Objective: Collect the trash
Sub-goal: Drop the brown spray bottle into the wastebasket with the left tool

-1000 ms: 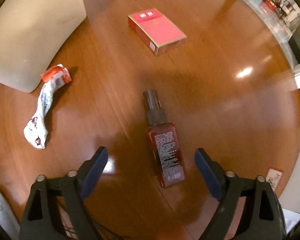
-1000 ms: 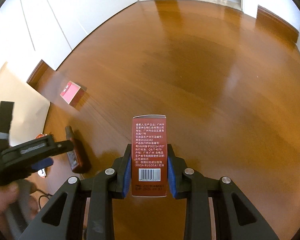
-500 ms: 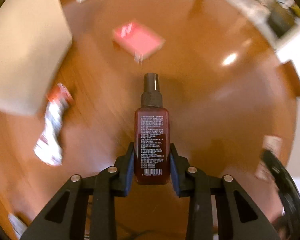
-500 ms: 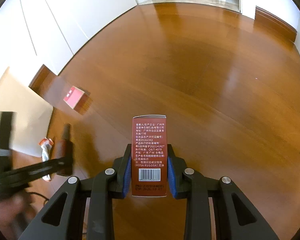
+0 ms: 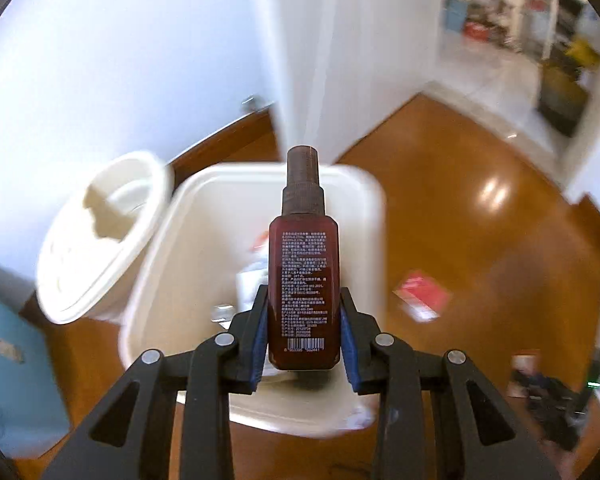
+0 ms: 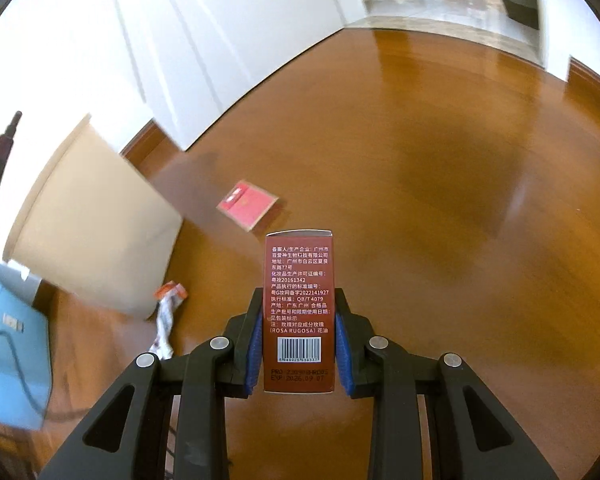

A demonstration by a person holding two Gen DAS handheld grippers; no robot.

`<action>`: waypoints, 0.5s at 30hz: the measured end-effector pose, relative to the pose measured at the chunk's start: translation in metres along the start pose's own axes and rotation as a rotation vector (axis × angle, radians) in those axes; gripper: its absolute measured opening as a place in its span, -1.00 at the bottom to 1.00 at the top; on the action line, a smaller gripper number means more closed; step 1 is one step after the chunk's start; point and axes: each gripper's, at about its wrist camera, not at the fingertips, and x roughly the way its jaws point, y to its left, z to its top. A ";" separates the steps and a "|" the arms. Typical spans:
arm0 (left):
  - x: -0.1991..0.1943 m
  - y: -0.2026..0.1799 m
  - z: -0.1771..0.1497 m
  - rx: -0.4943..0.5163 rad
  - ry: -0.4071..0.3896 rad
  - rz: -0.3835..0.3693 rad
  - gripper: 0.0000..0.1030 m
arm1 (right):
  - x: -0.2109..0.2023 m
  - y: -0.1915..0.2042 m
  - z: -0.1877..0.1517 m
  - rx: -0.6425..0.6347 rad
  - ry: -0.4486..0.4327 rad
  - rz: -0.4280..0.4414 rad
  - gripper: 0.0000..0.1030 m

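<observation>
Glossy brown wood floor [image 6: 440, 152] carries everything. White open bin [image 5: 204, 216] stands on it near wall, round white lid [image 5: 100, 236] leaning at bin's left side. Flat red box [image 6: 247, 204] lies on boards, right of bin. Crumpled white-and-red wrapper [image 6: 166, 320] lies at bin's base. Blue bag [image 6: 12, 344] rests on floor left of bin.

The dark red spray bottle [image 5: 303, 280], held upright between the jaws of the left gripper [image 5: 303, 336], sits above the open white plastic bin [image 5: 172, 264], whose raised lid [image 5: 100, 236] stands to its left. On the wooden floor [image 6: 440, 184], a flat red box [image 6: 247, 203] lies right of the bin; a crumpled white wrapper [image 6: 166, 320] lies beside the bin's base. The right gripper [image 6: 298, 340] holds a tall red-brown carton [image 6: 298, 308] upright above the floor.
</observation>
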 end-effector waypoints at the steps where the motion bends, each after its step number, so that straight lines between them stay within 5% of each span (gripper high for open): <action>1: 0.014 0.006 -0.003 -0.021 0.033 0.015 -0.41 | 0.001 0.003 -0.001 -0.006 0.003 0.002 -0.39; 3: 0.038 0.018 -0.014 -0.075 0.109 0.007 -0.21 | 0.003 0.006 -0.002 -0.012 0.010 0.004 -0.39; 4: 0.042 0.022 -0.018 -0.087 0.119 0.016 0.22 | 0.005 0.008 -0.001 -0.015 0.013 0.003 -0.39; 6: 0.038 0.027 -0.026 -0.117 0.090 0.025 0.55 | 0.005 0.012 0.003 -0.019 0.011 -0.004 -0.39; 15: 0.007 0.033 -0.019 0.084 0.091 0.078 0.55 | -0.032 0.087 0.070 -0.112 -0.134 0.099 -0.39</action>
